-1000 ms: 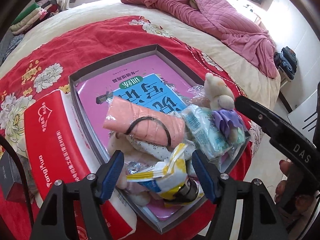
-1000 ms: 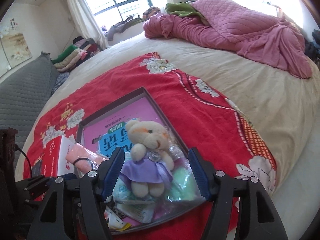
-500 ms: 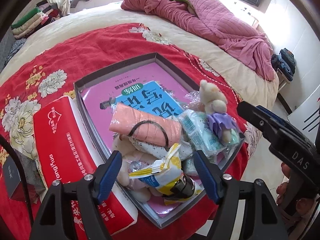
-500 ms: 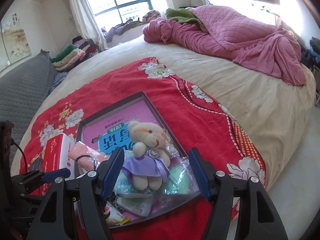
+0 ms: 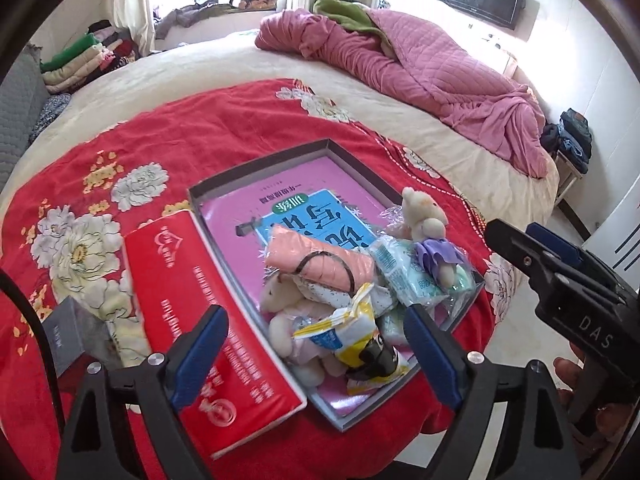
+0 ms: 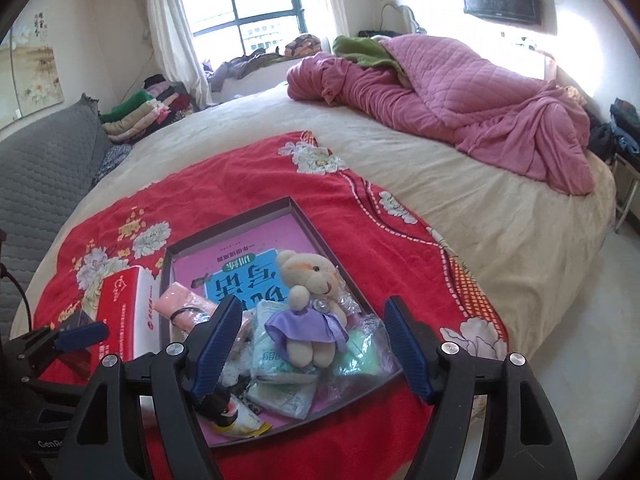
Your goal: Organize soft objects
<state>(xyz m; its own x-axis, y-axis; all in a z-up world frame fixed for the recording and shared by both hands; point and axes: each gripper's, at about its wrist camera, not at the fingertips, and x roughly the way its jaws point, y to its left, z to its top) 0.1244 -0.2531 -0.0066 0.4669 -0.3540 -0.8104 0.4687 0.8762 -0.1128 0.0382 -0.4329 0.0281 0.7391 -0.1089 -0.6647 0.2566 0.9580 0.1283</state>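
Bedspread (image 5: 224, 128) bears red tissue pack (image 5: 208, 344); right gripper (image 5: 516, 240) reads "DAS".

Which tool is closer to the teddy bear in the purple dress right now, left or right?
Right. The right tool hovers just over the teddy bear, which shows between its opening jaws. The left tool is over the yellow snack packet at the tray's near corner, its jaws also opening.

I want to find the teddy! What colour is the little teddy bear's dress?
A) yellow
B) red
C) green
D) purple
D: the teddy bear lying on the pile in the gray box wears a purple dress, plain to see in the right wrist view.
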